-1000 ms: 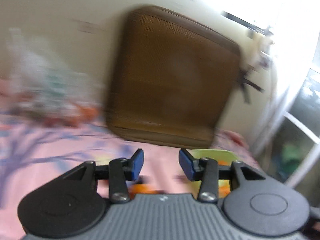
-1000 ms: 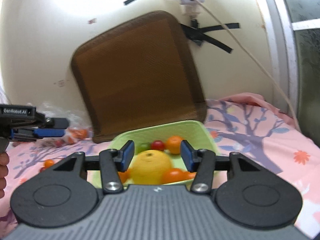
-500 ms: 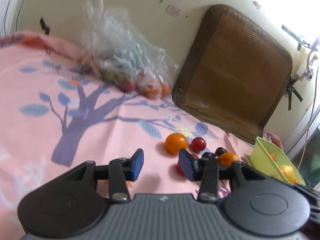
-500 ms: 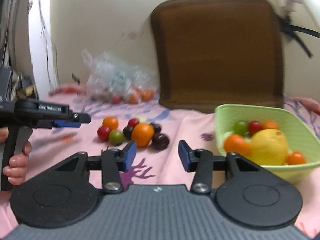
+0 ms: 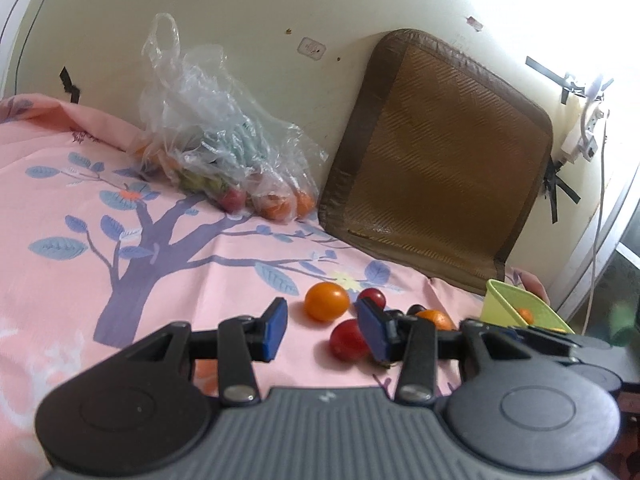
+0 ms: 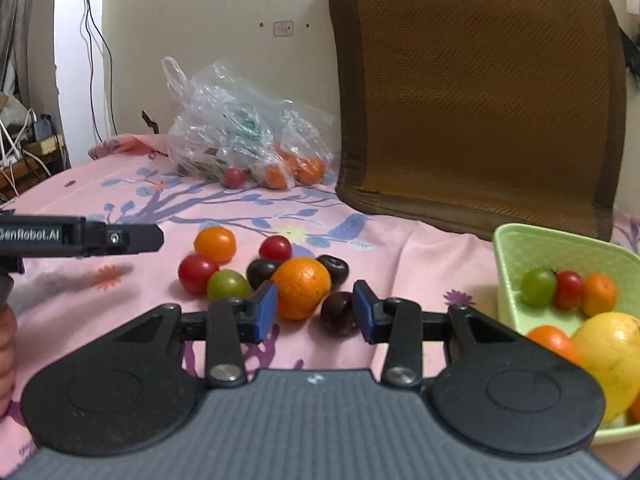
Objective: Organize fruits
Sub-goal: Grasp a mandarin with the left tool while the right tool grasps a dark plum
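**fruitbot_fan:** Orange-and-red clutter on the pink bedsheet, basically. The loose pile sits mid-frame in the right wrist view: a big orange, dark plums either side of it, a green grape, cherry tomatoes, a small tangerine. The green basket is at the right edge, already holding a lemon and a few small fruits. So which hand goes next?

**umi_tinkerer:** My guess is the right one. The right gripper is lined up almost dead-on with the orange, which lies straight ahead just past the blue pads, a touch left of centre. Its jaws have just been opening a bit, and nothing is between them yet, so it's empty. A dark plum sits right beside the orange on the lower right, which could get bumped.

**fruitbot_fan:** And the left?

**umi_tinkerer:** The left gripper is parted a little and empty too. In its own view a red tomato is ahead, partly behind the right-hand pad, so it's off-axis. It comes in from the left edge of the right view, pointing at the tangerine.

**fruitbot_fan:** Orange is round, so no long axis to worry about.
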Demonstrator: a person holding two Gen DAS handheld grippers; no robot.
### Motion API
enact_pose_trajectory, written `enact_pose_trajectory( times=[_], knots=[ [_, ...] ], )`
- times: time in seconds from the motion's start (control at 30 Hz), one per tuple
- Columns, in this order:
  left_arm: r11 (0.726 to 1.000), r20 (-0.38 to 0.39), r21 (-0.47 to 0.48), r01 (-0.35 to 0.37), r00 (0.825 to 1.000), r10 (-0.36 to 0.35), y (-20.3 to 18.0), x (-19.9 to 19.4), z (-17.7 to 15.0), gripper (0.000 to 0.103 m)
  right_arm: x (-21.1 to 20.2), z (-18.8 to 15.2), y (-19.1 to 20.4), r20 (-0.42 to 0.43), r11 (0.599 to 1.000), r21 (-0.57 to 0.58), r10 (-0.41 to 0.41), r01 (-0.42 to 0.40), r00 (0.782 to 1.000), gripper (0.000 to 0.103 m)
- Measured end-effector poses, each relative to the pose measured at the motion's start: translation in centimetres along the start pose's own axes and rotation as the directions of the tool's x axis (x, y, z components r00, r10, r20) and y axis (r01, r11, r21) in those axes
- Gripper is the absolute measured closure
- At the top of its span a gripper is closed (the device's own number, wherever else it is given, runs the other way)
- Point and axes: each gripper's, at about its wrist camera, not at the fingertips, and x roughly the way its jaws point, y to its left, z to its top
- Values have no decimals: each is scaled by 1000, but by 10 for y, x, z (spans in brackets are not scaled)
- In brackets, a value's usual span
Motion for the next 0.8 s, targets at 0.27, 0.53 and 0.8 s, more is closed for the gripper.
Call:
enact_pose_trajectory(
  times=[0.27, 0.53, 0.8],
  knots=[
    [998, 12, 16, 65, 998, -65, -3, -4, -2, 63, 4, 0, 16, 6, 994, -105, 29, -28, 1000, 58],
    [993, 19, 62, 103, 994, -104, -12, -8, -5, 63, -22, -25, 41, -50, 967, -209, 140, -148, 989, 69],
    [994, 19, 41, 100, 995, -101, -8, -7, -4, 63, -12, -2, 16, 17, 993, -110, 40, -38, 999, 55]
  ],
)
